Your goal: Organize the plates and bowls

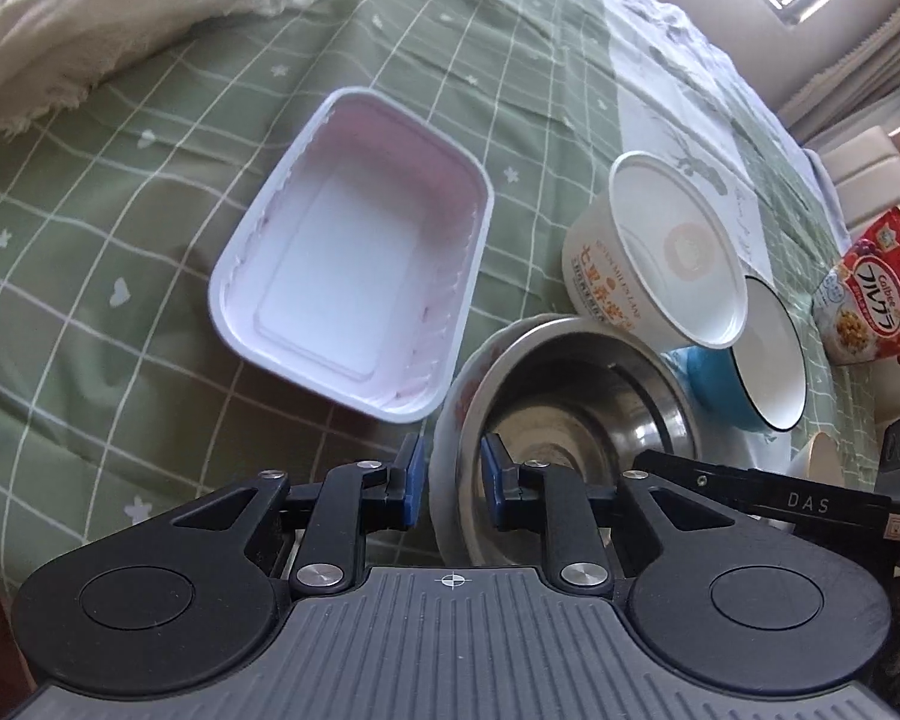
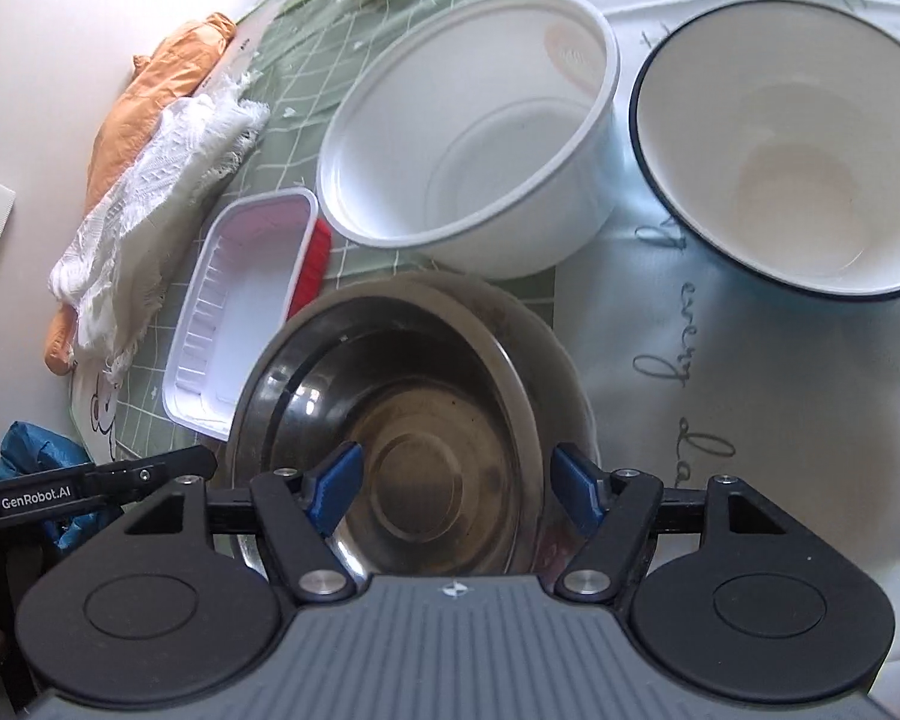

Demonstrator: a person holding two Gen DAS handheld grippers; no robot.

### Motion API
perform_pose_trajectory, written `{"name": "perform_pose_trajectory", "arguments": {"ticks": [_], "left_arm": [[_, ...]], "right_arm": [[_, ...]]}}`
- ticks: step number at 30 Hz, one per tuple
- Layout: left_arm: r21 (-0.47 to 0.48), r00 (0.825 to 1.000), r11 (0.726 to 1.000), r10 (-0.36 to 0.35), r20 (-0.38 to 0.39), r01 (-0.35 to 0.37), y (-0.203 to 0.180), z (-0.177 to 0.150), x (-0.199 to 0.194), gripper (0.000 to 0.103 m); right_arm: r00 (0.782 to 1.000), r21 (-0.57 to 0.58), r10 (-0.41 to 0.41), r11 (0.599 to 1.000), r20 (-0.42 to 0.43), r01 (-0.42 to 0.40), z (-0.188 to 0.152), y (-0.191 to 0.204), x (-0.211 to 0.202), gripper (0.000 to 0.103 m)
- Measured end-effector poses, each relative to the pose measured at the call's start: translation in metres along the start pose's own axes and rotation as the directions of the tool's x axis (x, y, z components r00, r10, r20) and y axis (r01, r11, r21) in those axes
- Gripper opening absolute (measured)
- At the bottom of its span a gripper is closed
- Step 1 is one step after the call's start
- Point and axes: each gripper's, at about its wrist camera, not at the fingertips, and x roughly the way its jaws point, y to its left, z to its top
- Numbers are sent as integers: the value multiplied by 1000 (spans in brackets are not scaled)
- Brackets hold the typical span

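The steel bowl [image 2: 426, 420] sits nested inside a flower-patterned ceramic bowl [image 1: 450, 396] on the green checked cloth [image 1: 150, 240]. The left claw [image 1: 448, 474] is clamped on their shared near rim, one pad outside, one inside. The right claw [image 2: 453, 489] stands apart, its pads either side of the steel rim without pressing. Just beyond lie a white plastic tray [image 1: 354, 258], a paper noodle bowl [image 2: 468, 138] and a blue enamel bowl [image 2: 786, 162].

A white fringed cloth [image 1: 108, 6] lies at the bed's edge. A cereal box [image 1: 870, 294] (red, with fruit pictures) stands at another edge.
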Motion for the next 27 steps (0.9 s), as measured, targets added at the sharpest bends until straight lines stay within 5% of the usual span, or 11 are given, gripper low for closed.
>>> {"name": "perform_pose_trajectory", "arguments": {"ticks": [4,13,17,25,27], "left_arm": [[-66,998,997,-51,-42,48,2,-2,4,24],[14,994,997,75,-83,-74,-8,1,29,29],[9,994,998,60,-96,-60,-6,6,37,34],[-25,992,999,33,-118,-36,-2,11,54,30],[-23,993,999,33,-116,-36,-4,12,53,31]], "right_arm": [[999,-41,-23,999,-32,22,-6,8,4,72],[997,-85,-28,996,-78,22,-10,14,16,76],[976,37,119,993,-182,-114,-6,4,33,103],[944,-75,96,989,-315,-126,-7,23,37,100],[956,-99,68,990,-286,-100,-5,24,22,95]]}}
